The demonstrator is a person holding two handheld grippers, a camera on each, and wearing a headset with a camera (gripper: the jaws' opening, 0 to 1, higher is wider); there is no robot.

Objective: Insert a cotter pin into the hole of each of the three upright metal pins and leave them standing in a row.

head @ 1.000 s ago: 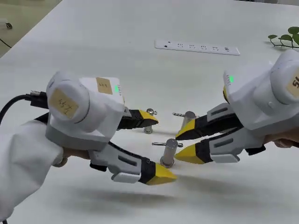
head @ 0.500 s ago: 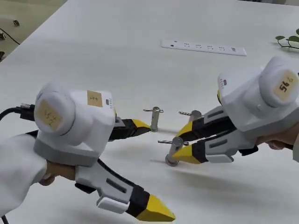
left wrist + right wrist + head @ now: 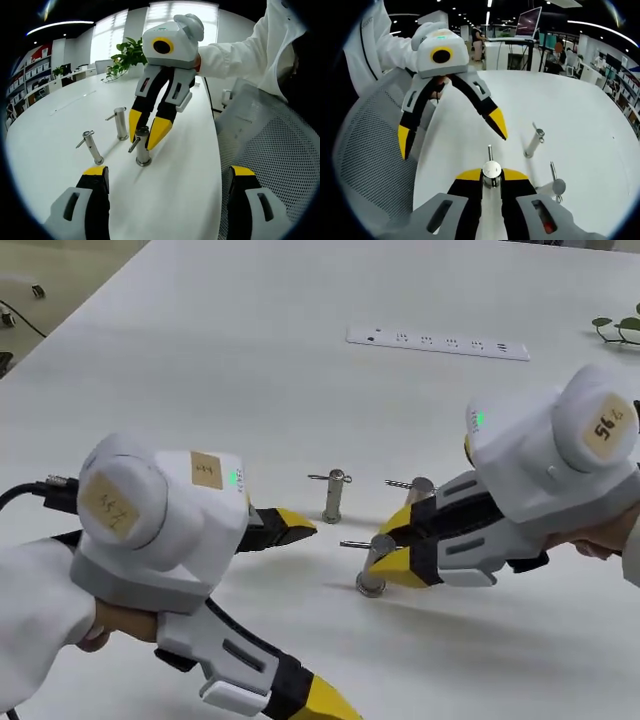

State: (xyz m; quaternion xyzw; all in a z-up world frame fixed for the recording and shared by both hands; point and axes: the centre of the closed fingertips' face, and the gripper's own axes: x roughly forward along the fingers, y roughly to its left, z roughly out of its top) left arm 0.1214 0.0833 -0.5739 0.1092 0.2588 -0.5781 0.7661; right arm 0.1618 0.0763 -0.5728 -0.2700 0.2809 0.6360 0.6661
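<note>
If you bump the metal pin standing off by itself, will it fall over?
Probably: the lone metal pin is tall and thin on a small foot, so a nudge would likely tip it. Lying down, it might roll, but the cotter pin sticking out near its top should stop it. It looks like solid metal, so likely stiff.

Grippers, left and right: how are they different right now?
The left gripper's jaws are spread wide and hold nothing; the right gripper's jaws are closed around the nearest metal pin. The left gripper hangs apart from that pin, while the right gripper touches it. Both have white bodies and black jaws with yellow tips.
</note>
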